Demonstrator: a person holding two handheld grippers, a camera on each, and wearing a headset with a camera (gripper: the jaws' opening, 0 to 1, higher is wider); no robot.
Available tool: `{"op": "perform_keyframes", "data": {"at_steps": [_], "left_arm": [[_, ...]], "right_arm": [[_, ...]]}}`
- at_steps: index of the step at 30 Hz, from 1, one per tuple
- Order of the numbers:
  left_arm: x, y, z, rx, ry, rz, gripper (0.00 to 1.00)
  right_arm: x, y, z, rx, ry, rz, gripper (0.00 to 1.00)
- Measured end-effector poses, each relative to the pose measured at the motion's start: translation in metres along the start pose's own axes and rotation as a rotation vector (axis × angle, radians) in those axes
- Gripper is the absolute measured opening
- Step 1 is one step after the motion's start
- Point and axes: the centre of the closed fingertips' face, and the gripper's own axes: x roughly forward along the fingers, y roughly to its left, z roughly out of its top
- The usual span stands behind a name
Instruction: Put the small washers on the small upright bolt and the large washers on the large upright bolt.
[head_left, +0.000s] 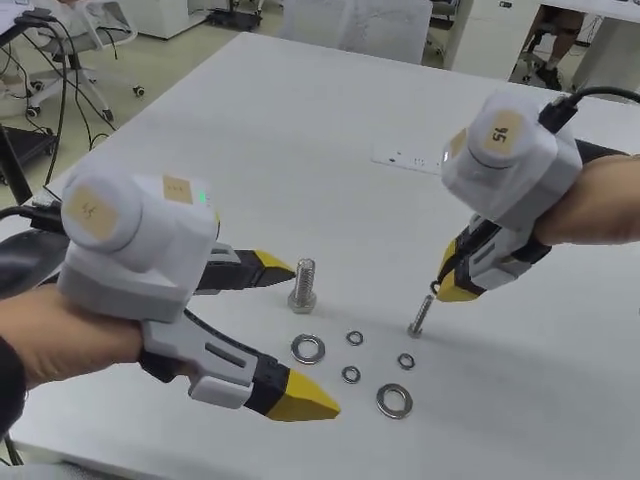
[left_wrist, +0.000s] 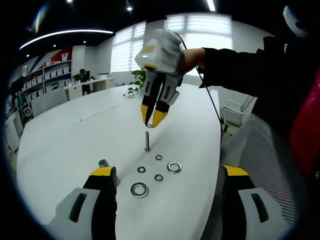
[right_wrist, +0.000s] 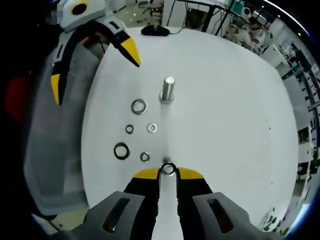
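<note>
Item 1, nearest me: left tongs (head_left: 312, 338), spread wide, gripping nothing, poised above the desk (head_left: 300, 140).

Item 2: five loose washers lying flat on the desk in a cluster. I count two large washers (head_left: 395, 400) (head_left: 308, 349) and three small washers (head_left: 351, 374) (head_left: 406, 361) (head_left: 355, 338), none touching another.

Item 3: small bolt (head_left: 421, 315) at the cluster's far edge, head down on the desk, shank pointing up. Its long axis reads vertical in my left gripper view.

Item 4: right tongs (head_left: 445, 292), nearly closed, pinching a fourth small washer (right_wrist: 168, 169) by its rim just above the small bolt's top. I cannot tell whether washer and bolt touch.

Item 5: large bolt (head_left: 303, 285), head down, threaded shank straight up, just beside one tip of the left tongs.
</note>
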Motion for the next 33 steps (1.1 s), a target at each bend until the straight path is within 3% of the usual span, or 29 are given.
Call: {"op": "perform_keyframes", "data": {"at_steps": [19,33], "left_arm": [[0.002,0.001,0.005,-0.001,-0.024,-0.021,0.87],[0.004,0.006,0.001,-0.008,-0.009,-0.016,0.87]], "right_arm": [[0.010,-0.005,-0.002,0.003,0.022,0.019,0.13],[0.017,-0.010,-0.004,0.003,0.033,0.034,0.13]]}}
